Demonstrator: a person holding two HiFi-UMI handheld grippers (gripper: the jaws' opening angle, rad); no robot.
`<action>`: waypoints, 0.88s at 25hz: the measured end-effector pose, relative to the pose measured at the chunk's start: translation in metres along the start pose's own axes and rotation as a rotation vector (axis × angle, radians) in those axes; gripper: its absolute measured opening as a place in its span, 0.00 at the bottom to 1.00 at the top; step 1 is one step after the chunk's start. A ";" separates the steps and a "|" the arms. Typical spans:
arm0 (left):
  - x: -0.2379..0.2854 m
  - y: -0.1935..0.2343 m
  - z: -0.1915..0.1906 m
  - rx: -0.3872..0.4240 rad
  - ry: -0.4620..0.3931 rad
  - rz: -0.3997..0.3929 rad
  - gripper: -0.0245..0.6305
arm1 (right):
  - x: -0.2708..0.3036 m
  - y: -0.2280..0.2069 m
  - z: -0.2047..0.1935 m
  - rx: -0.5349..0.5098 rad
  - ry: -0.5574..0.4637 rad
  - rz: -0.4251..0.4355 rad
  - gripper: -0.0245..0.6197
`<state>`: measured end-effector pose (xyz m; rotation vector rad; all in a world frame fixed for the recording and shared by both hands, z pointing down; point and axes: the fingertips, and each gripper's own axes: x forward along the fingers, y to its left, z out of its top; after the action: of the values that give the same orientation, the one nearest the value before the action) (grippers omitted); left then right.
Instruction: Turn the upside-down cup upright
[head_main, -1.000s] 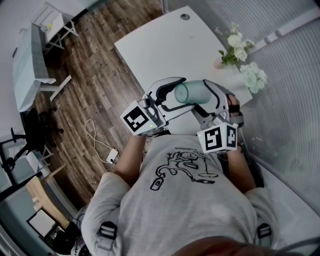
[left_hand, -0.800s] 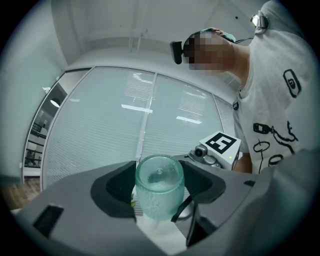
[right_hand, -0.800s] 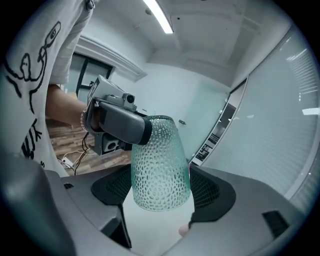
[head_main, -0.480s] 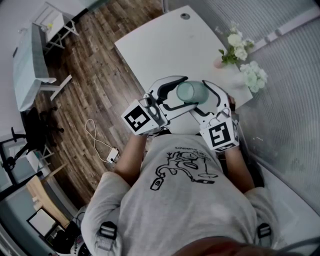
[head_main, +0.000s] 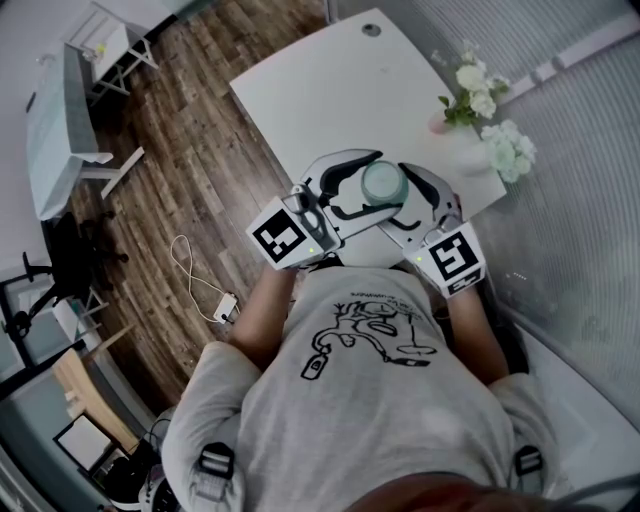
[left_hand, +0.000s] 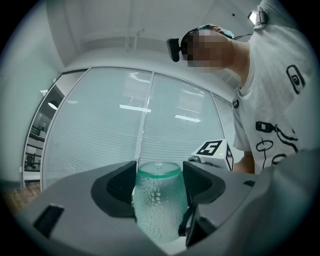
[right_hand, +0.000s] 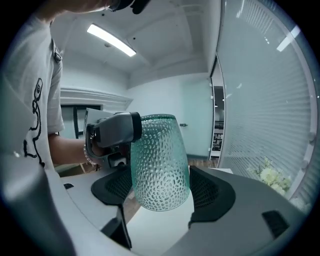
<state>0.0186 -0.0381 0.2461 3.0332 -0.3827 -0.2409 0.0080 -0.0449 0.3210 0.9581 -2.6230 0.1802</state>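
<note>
Holding the cup (head_main: 383, 183) from both sides, rim up. Left gripper (left_hand: 159, 182): jaws closed on the cup, pads against its sides just under the green rim. Right gripper (right_hand: 160, 187): jaws clamped on the dimpled lower body. The cup sits at both grippers' jaw tips.

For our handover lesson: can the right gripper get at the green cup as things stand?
Probably yes. The cup stands between the right gripper's parted jaws; the left gripper clamps it higher up, leaving its lower sides free.
</note>
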 end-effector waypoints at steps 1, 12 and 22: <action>0.000 -0.001 0.000 0.000 0.001 0.000 0.48 | 0.000 0.001 0.000 0.015 -0.008 0.007 0.60; 0.004 -0.004 -0.009 0.010 0.037 -0.002 0.48 | 0.001 0.004 -0.009 0.104 -0.032 0.044 0.60; 0.004 -0.007 -0.022 0.029 0.082 0.001 0.48 | 0.005 0.007 -0.023 0.112 -0.011 0.055 0.60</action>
<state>0.0275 -0.0312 0.2665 3.0593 -0.3850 -0.1114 0.0065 -0.0375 0.3441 0.9259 -2.6753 0.3401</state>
